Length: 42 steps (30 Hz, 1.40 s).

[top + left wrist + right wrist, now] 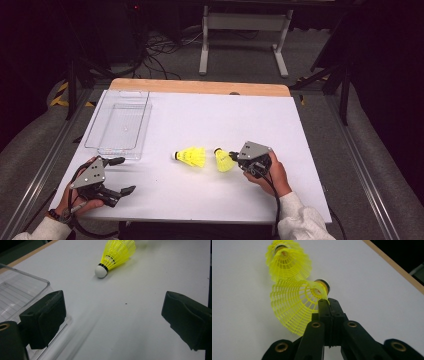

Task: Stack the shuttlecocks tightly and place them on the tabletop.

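The yellow plastic shuttlecock with a mesh skirt (294, 307) sits in the right gripper (327, 302), whose jaws are pressed together on the thin edge of the skirt close to the black-banded cork nose; in the high view this held shuttlecock (224, 159) hangs just right of a second yellow shuttlecock with a white cork (191, 157), which lies on its side on the white bench (210, 120); I judge both very light, so a pinch is enough to lift one; the open lattice skirt looks springy yet easily creased, so a hard squeeze could bend it; the firmer place to take hold is probably the neck where skirt meets cork, which is stiffer and less likely to deform; the rounded cork itself looks smooth and may slip. Well left of the lying shuttlecock stands a clear plastic rectangular tray (120, 125); just below that tray the left gripper (126, 175) rests with its jaws wide apart and nothing between them.
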Motion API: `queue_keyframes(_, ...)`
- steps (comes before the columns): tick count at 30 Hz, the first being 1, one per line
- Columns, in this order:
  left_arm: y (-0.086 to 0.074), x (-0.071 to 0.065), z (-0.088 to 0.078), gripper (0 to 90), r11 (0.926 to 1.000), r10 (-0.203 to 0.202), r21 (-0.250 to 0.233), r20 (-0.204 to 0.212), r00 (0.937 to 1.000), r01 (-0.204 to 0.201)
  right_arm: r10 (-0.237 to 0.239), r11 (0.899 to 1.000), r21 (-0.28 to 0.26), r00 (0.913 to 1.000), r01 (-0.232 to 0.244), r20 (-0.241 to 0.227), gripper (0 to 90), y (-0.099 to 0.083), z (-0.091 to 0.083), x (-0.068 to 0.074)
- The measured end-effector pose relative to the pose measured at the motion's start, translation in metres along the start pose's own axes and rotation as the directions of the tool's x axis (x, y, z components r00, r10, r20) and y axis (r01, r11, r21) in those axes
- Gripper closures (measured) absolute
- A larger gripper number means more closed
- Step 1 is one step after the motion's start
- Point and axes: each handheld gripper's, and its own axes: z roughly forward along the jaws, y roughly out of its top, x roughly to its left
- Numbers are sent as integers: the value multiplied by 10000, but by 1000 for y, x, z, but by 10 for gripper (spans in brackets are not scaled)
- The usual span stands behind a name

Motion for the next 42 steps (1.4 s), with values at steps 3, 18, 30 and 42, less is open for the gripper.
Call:
queue_keyframes(3, 0, 0, 1, 66, 10000, -2, -11, 11, 10000, 2, -37, 10000, 37, 9994, 39, -350, 900, -3, 2, 6)
queue_keyframes(18, 0, 0, 1, 65, 10000, 22, 57, 44, 10000, -22, -182, 9952, 945, 9984, 233, -543, 809, -12, 14, 5)
queue_keyframes(30, 0, 0, 0, 66, 10000, 24, 54, 37, 10000, -24, -5, 9979, 653, 9999, -3, 121, 610, -6, -3, 9)
queue_keyframes(42, 0, -1, 0, 65, 10000, 68, 65, -27, 10000, -67, 491, 9983, 337, 9976, -474, -499, 599, -10, -23, 43)
